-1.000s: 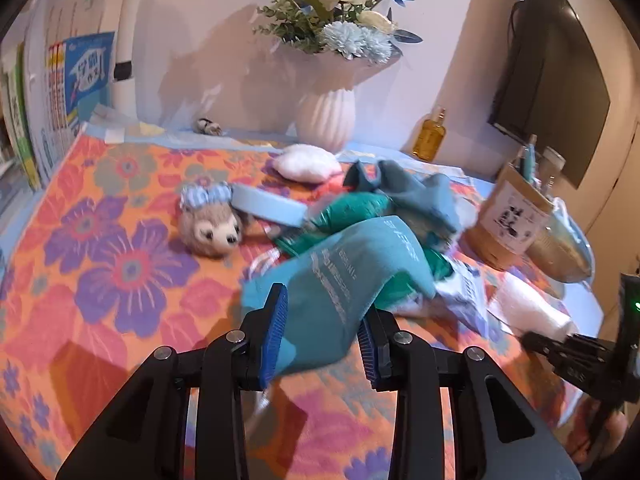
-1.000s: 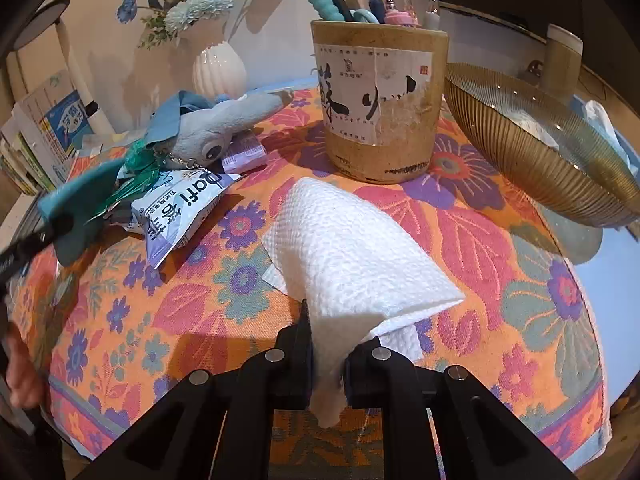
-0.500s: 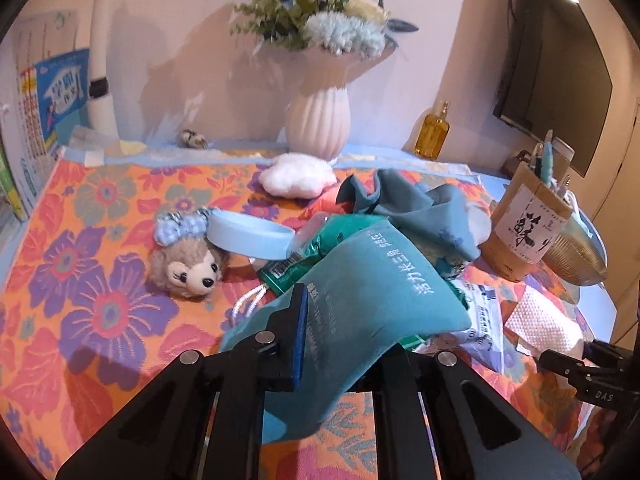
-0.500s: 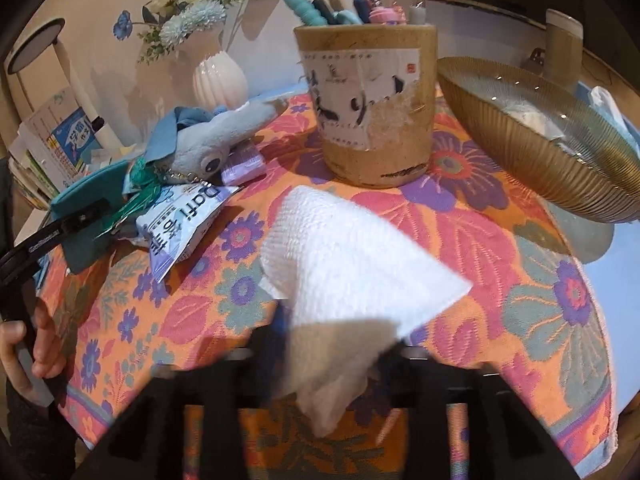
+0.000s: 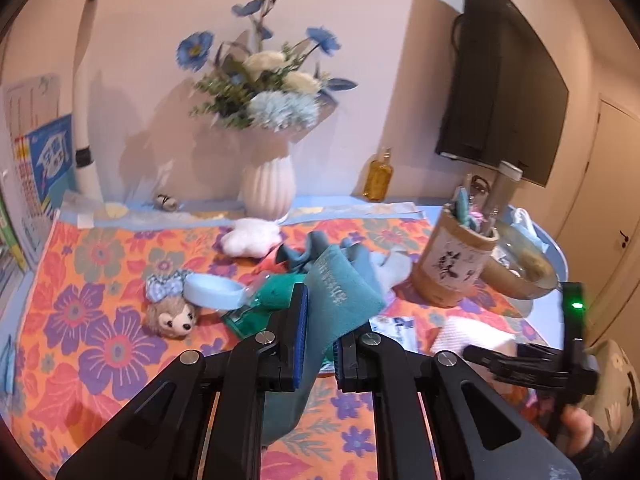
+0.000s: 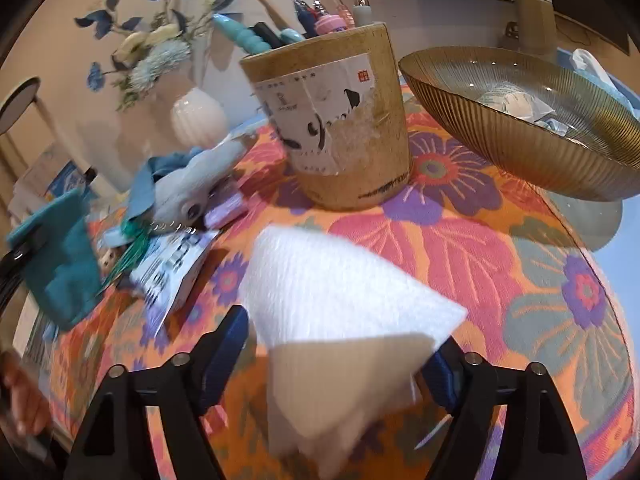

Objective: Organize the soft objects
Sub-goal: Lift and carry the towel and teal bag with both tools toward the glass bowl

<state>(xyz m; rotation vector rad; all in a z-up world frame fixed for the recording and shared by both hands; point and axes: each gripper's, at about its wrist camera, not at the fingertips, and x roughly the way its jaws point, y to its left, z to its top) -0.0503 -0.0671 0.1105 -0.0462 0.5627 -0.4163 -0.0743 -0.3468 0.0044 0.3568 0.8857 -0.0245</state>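
Left hand-held gripper [image 5: 318,338]: blue pads clamped on a teal fabric piece [image 5: 340,300], raised above the counter [image 5: 100,344]; right hand-held gripper [image 6: 340,350]: fingers [image 6: 224,344] spread wide apart, white paper towel [image 6: 340,292] loose between them.
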